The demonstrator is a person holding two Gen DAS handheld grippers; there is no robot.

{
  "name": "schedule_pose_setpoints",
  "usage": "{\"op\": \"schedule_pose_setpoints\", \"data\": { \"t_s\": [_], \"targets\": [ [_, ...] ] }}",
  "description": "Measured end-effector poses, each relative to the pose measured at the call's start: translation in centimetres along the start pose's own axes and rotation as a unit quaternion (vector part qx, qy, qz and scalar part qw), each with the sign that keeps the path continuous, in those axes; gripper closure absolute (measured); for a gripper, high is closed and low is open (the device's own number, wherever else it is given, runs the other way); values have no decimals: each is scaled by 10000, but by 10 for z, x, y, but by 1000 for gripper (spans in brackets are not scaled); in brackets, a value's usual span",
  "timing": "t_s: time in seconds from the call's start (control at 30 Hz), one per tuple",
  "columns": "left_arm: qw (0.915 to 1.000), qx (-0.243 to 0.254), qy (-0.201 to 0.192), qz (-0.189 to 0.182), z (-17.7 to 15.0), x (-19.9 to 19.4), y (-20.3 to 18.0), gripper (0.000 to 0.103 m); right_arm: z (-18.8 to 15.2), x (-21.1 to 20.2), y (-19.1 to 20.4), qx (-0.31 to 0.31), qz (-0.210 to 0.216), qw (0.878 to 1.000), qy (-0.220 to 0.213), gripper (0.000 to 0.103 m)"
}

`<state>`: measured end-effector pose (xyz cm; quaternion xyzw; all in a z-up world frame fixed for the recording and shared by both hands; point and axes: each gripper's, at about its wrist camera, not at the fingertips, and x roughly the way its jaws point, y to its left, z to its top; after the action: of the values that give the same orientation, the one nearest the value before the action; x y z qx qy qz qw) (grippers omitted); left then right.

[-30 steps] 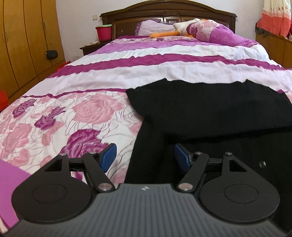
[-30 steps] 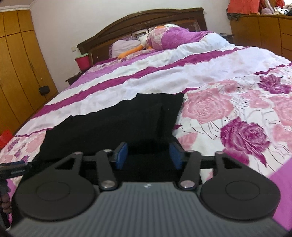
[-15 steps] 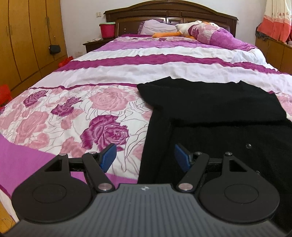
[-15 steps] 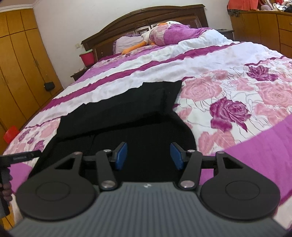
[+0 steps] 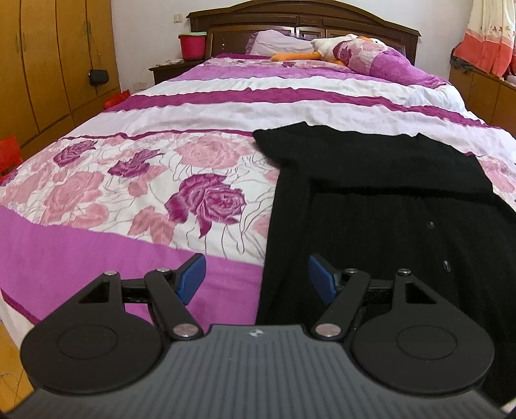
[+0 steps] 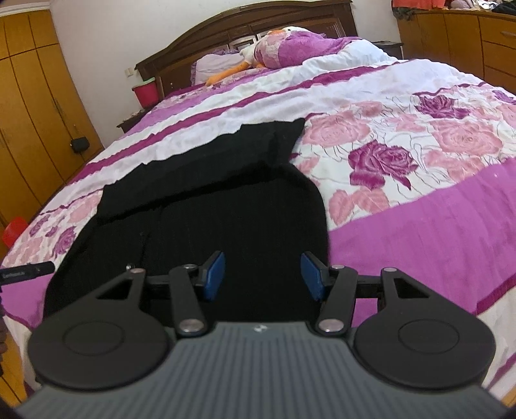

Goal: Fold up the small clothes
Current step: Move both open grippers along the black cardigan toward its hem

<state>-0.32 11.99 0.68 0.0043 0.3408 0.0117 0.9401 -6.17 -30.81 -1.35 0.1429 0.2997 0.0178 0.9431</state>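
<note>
Your two wrist cameras look from the foot of the bed (image 5: pixel 96 245) toward the headboard (image 6: pixel 245 30), tilted downward. Both views share the black garment (image 5: pixel 387 199) near below them.

black garment (image 5: pixel 387 199), pink/purple rose-print bedspread (image 5: pixel 129 180) w/ white stripes, red bucket (image 5: pixel 192 46) (green rim)

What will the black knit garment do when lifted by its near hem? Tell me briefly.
The black knit garment will probably droop and sag: it lies limp, its top already folded over. The ribbed knit likely grips the blue pads well. It looks light, so the bedspread should barely drag.
</note>
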Motion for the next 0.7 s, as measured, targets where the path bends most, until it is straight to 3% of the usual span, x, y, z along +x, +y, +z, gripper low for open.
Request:
{"op": "schedule_pose_setpoints", "data": {
  "t_s": [0.7],
  "targets": [
    [9971, -266, 455, -548, -39, -14, 5, 28, -29, -13, 0, -50, -86, 9996, 269, 47]
  ]
}}
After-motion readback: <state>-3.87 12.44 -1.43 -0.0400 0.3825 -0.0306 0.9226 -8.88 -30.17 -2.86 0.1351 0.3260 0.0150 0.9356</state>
